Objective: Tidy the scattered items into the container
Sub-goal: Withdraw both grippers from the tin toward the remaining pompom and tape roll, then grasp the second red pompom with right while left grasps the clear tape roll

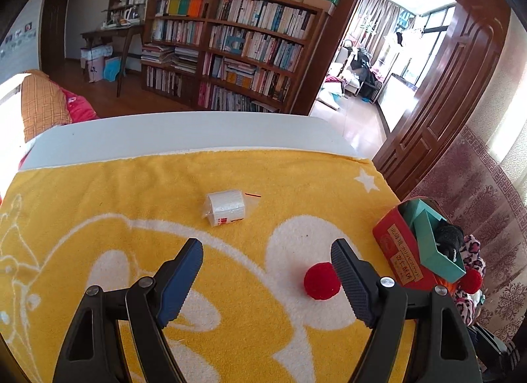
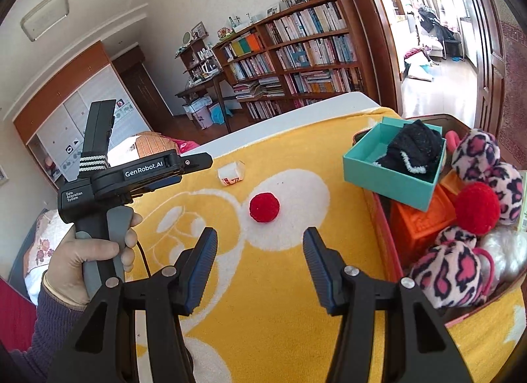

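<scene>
Left gripper (image 1: 266, 251): spread wide, holding nothing, low over the yellow towel (image 1: 131, 192).
Right gripper (image 2: 260, 241): also parted and bare.
Red pompom (image 2: 264, 207): loose on the towel, just left of the container (image 2: 387, 228) on the right.
White packet (image 1: 225, 206): farther off, mid-towel.
Handling: the pompom looks light, soft, squashy; pinch across its middle. The film-wrapped packet is likely slippery.

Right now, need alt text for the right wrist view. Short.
The open right gripper hovers over a yellow towel, aimed at a loose red pompom; a small white packet lies beyond it. At right, a red container holds a teal box and leopard-print plush items; at left, a hand holds the left gripper.
</scene>
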`<state>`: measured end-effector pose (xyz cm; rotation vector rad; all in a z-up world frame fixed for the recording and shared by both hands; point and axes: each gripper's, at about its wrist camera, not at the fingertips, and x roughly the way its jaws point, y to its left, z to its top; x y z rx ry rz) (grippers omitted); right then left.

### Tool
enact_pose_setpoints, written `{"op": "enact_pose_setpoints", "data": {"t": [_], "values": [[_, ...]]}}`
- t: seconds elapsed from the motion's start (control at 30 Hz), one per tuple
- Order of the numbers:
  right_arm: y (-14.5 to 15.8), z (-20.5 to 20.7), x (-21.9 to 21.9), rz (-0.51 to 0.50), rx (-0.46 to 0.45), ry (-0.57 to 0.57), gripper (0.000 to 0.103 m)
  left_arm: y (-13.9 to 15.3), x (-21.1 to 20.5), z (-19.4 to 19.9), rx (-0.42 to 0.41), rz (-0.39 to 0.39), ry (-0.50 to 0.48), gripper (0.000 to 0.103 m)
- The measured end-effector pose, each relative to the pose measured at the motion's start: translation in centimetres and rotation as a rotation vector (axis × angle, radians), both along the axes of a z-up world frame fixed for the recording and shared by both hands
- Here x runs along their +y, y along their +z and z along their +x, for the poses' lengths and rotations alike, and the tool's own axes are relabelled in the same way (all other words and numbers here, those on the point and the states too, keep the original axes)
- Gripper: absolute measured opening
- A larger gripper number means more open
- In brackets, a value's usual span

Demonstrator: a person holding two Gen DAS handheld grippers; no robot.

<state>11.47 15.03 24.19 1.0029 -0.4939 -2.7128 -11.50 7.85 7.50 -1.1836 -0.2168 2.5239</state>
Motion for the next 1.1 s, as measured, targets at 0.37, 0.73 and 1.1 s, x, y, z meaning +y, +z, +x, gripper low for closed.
{"op": "enact_pose_setpoints", "data": {"t": [0.37,0.73,1.1], "values": [[-2.8,-6.0,-3.0,0.076,-0.109,0.031,0.069,-1.7,-3.8,-1.4,-0.036,0.008,0.049,0.082],[-5.6,-11.7,-4.6,0.167,-0.189,0.035,0.065,-2.8,-3.2,-3.5,-0.061,-0.006,0.050,0.082],[-7.5,-12.8,-4.3,0.163,-0.204,0.030,0.047,-4.6,1.0,-6.6,-0.070,-0.075,0.046,0.082]]}}
